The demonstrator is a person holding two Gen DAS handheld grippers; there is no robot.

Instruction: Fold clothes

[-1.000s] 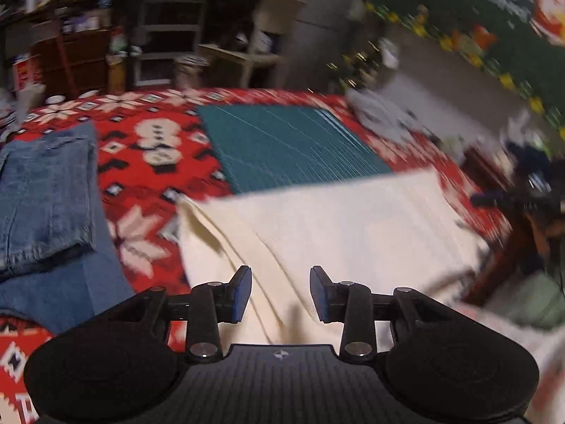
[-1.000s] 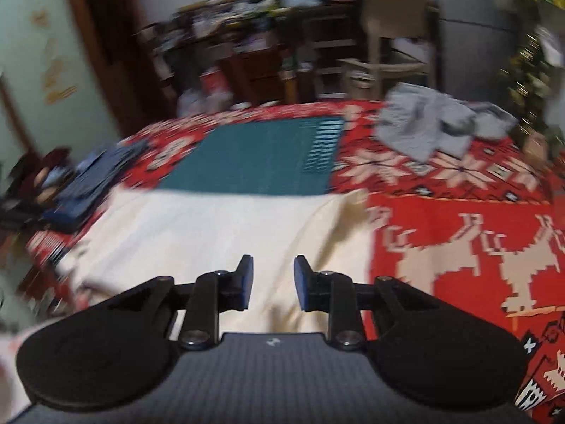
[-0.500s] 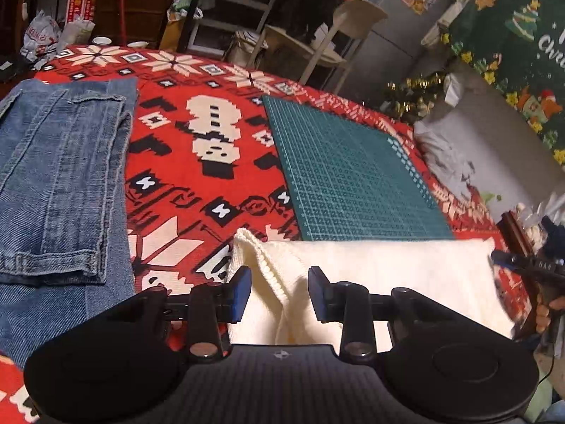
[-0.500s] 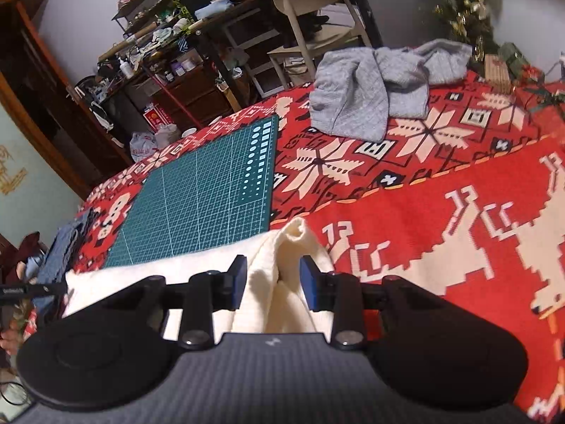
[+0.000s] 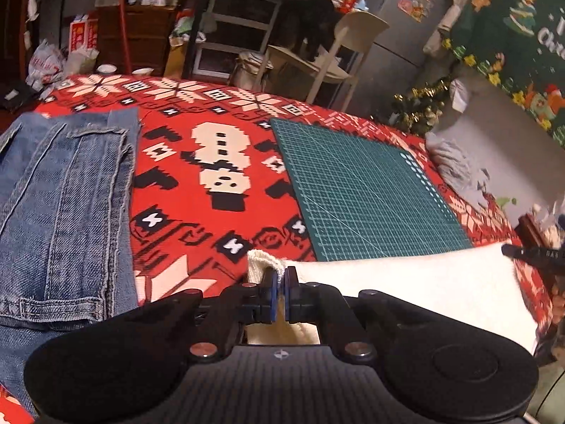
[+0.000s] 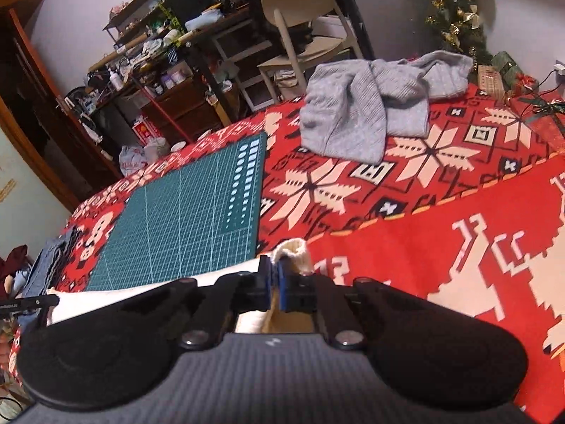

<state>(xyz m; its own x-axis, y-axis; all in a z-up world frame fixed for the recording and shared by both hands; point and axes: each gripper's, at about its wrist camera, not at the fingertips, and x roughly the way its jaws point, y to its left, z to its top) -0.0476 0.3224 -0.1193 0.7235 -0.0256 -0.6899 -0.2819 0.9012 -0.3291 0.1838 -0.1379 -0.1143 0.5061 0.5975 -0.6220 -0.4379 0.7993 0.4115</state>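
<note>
The cream sweater (image 5: pixel 406 282) lies across the near edge of the counter (image 5: pixel 197 219), just short of the green cutting mat (image 5: pixel 360 190). The left gripper (image 5: pixel 279 295) has its fingers clamped on the sweater's left corner. The right gripper (image 6: pixel 272 288) has its fingers clamped on the opposite corner, where a small cuff of knit (image 6: pixel 293 252) bunches above the pads.

Judged step: both corners are held for a fold or a spread; the pictures do not settle which.

- Keep both grips equally firm, since knit stretches and slips under uneven pull.
- Move both grippers together at one height so the held edge stays straight.
- Hold light tension between the corners to prevent sagging.
- Keep clear of the folded jeans (image 5: pixel 60 219) on the left and the grey sweater (image 6: pixel 370 106) at the far right.
</note>
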